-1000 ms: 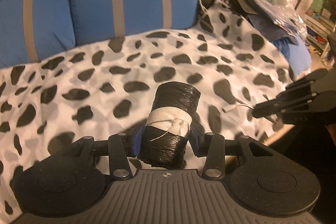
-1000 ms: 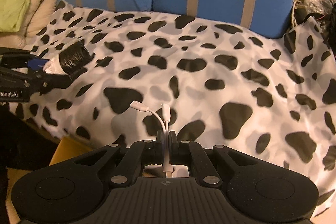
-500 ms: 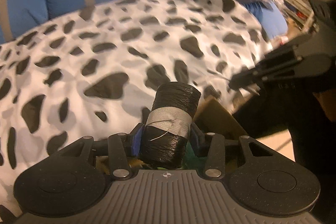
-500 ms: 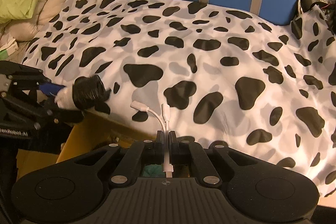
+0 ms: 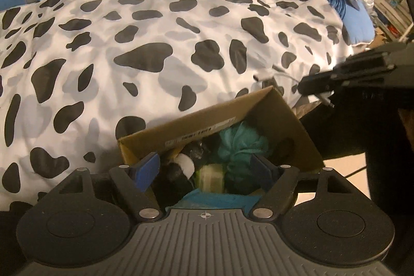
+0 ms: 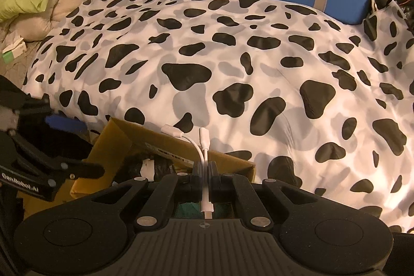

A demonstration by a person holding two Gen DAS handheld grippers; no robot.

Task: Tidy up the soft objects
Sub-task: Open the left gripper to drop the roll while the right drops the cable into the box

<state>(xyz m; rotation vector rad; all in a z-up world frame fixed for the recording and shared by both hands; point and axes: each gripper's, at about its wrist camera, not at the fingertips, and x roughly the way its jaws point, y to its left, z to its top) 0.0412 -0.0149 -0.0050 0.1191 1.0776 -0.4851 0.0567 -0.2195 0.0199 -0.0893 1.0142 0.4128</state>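
Black roll [image 6: 152, 165] now in box [image 5: 258, 110]

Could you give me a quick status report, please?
Left gripper jaws just opened, empty, over box. Black roll lies in box. Right gripper shut on white cable. Nothing blocking.

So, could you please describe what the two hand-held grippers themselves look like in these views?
Both are matte black plastic. The left hand-held gripper has a ribbed grey base with a small crosshair mark, round discs at either side, silver pivot screws on its linkage arms, and blue pads on its fingers. Its side carries white lettering in the right wrist view. The right hand-held gripper has the same build; its pad colour is hidden.
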